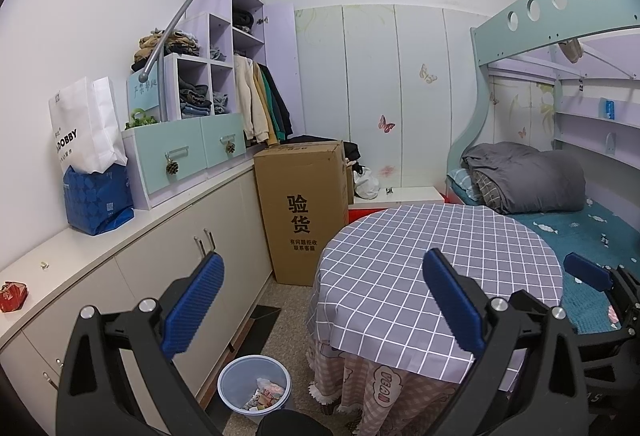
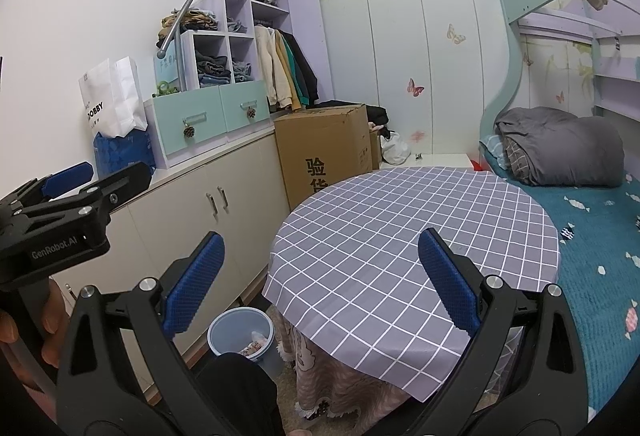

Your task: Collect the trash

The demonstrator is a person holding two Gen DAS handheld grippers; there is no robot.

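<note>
Two grippers, both held above the table (image 1: 400, 256), both with jaws wide apart and nothing between them. Left gripper (image 1: 324, 300) over the table's left edge; right gripper (image 2: 320, 280) just beside it, toward the bed (image 2: 600, 236). Below, on the floor between table and cabinet (image 1: 180, 268): bin (image 1: 254, 384), upright, with trash (image 1: 266, 394) inside, wrappers and paper. Far left on the cabinet top: red packet (image 1: 13, 296), and near it a small scrap (image 1: 44, 265). Behind the table: tall box (image 1: 304, 212), standing against the cabinet.
</note>
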